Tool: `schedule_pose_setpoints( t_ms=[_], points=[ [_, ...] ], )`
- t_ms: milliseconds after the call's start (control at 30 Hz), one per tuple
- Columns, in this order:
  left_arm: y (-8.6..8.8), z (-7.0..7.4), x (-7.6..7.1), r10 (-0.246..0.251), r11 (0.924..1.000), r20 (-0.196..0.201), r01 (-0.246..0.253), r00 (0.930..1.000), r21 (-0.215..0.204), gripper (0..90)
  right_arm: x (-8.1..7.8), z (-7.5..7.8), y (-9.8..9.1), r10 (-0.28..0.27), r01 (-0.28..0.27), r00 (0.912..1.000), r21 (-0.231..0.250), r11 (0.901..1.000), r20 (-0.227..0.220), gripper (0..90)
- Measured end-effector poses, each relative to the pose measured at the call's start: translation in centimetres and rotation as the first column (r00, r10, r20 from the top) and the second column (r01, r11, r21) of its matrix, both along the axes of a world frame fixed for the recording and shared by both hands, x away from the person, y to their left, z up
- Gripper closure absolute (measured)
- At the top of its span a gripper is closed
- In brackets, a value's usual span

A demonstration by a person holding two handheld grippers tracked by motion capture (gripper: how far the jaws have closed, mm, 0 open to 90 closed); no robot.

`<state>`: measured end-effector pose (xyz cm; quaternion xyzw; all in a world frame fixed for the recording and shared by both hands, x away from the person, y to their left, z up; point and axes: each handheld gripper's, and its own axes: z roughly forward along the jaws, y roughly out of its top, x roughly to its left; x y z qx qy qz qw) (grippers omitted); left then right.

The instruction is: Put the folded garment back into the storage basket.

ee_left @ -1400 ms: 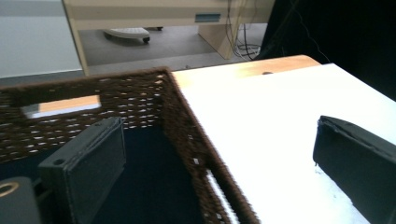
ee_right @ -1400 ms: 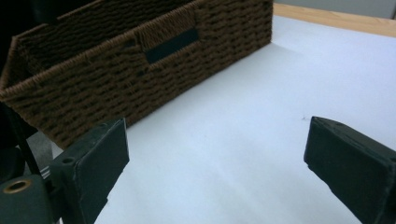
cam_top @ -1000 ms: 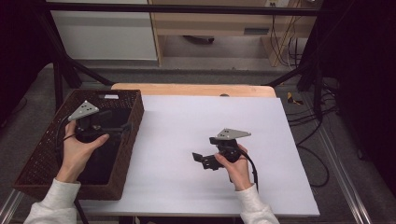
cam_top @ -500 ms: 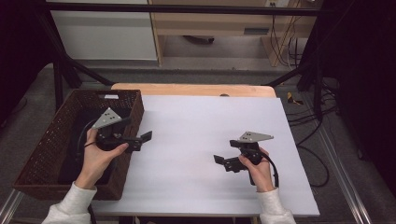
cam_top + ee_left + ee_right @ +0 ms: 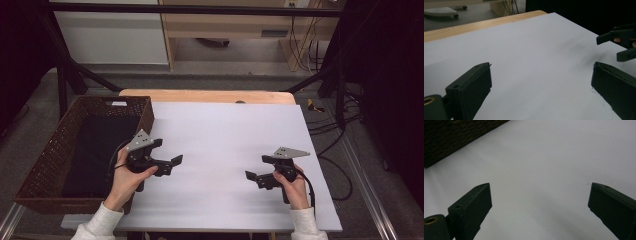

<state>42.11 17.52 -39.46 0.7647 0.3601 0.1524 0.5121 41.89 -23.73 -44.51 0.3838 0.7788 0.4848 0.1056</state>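
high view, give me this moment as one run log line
left gripper: open, empty, over white sheet beside basket | right gripper: open, empty, over sheet | basket: dark cloth inside

the surface (image 5: 225,130) is a wooden top covered by a white sheet (image 5: 220,200), with a strip of bare wood showing at its far edge. a dark wicker basket (image 5: 60,145) sits on its left end, just left of the left tool (image 5: 167,167); the sheet between both tools is bare.
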Motion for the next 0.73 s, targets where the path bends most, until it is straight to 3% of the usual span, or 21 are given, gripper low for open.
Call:
schedule_pose_setpoints(
  t_ms=[433, 733],
  points=[
    [-1.2, -4.9, -1.4, -0.044, 0.9989, -0.033, 0.045, 0.9985, 0.013, 3.1, -0.7, -1.4, -1.9, -0.010, 0.009, 0.9999, -0.021, 0.9997, -0.013, 4.9],
    [-1.1, -6.9, -1.8, -0.048, 0.9985, -0.058, 0.050, 0.9971, 0.022, 3.4, -1.0, -1.9, -2.6, -0.020, 0.019, 0.9997, -0.014, 0.9997, -0.012, 4.6]
  ],
)
